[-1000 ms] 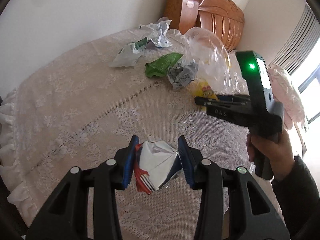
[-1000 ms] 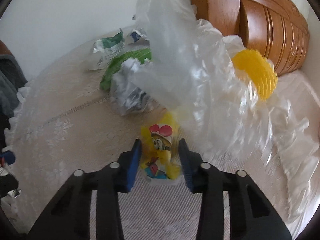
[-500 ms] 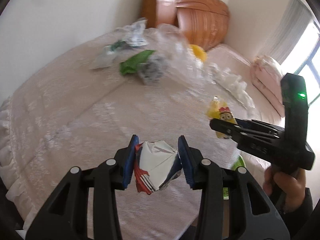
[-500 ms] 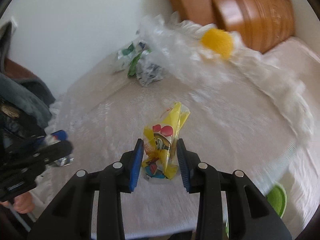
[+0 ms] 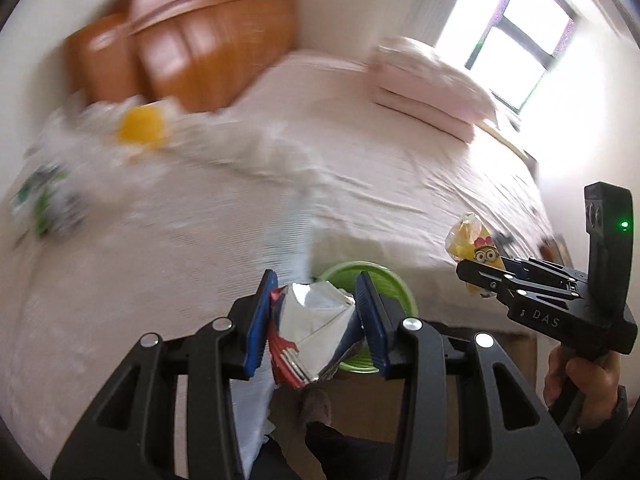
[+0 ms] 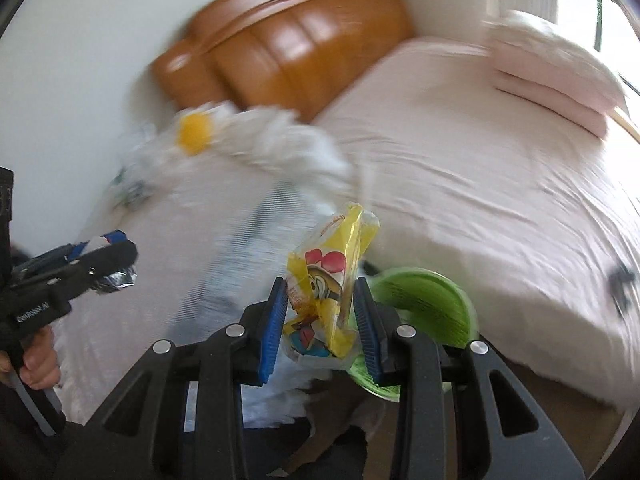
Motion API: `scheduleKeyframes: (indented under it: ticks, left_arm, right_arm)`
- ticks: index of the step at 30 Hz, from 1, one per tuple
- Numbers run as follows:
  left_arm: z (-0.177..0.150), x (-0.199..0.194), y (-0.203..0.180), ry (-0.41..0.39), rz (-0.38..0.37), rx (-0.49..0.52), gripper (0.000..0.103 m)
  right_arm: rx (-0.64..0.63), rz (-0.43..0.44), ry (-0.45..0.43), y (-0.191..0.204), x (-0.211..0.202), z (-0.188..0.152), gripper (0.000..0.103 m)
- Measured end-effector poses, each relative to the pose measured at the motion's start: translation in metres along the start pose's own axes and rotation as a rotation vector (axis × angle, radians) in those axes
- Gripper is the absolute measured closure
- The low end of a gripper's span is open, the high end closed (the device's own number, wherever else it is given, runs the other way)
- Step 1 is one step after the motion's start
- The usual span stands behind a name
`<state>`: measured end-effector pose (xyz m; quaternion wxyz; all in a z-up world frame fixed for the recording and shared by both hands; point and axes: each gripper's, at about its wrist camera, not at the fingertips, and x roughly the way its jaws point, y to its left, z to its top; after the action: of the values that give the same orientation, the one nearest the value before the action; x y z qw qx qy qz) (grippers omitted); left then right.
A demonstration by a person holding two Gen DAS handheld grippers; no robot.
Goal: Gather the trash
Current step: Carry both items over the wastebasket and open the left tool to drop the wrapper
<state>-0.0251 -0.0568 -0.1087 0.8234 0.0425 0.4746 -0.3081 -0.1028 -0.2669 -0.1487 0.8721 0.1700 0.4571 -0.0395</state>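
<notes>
The left gripper (image 5: 316,316) is squeezed tight on a crumpled silver wrapper (image 5: 310,332) with red and blue on it. The wrapper sits between the blue pads (image 5: 258,320) and hangs right over the green bin (image 5: 394,284), which stands on the floor just beside the bed (image 5: 400,168).

The right gripper (image 6: 322,324) is pinched on a yellow snack bag (image 6: 330,280) with a cartoon face on it. This bag is also up in the air — the green bin (image 6: 432,304) is just behind it and a bit to the right.

More trash is still on the table (image 5: 100,280), well apart from the bin — a yellow thing (image 5: 140,126) inside a clear plastic bag (image 5: 224,152), and some green and white scraps (image 5: 44,204). They look blurry. A brown headboard (image 6: 288,52) stands behind the bed, far from the bin.
</notes>
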Motion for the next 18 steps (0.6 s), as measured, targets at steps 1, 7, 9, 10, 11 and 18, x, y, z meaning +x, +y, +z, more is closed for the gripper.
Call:
scheduleKeyframes:
  ticks: [1,7,9,10,11,18]
  left_arm:
    - [0.003,0.004,-0.010,0.007,-0.019,0.022,0.063]
    - [0.015,0.031,-0.072,0.062,-0.110,0.144,0.063]
    - [0.018,0.039,-0.086,0.081,-0.126,0.168,0.063]
    - [0.019,0.043,-0.092,0.086,-0.127,0.182,0.063]
    - [0.021,0.046,-0.097,0.088,-0.126,0.191,0.063]
    - [0.030,0.062,-0.115,0.097,-0.126,0.217,0.063]
  right_arm:
    - [0.023,-0.014,-0.006,-0.010,-0.005,-0.004,0.068]
    - [0.127,-0.061,-0.046,-0.052,-0.025,-0.017,0.067]
    - [0.140,-0.065,-0.055,-0.060,-0.031,-0.018,0.067]
    - [0.143,-0.067,-0.060,-0.062,-0.032,-0.017,0.067]
    - [0.145,-0.068,-0.061,-0.063,-0.032,-0.017,0.067]
    - [0.153,-0.068,-0.066,-0.077,-0.035,-0.011,0.067]
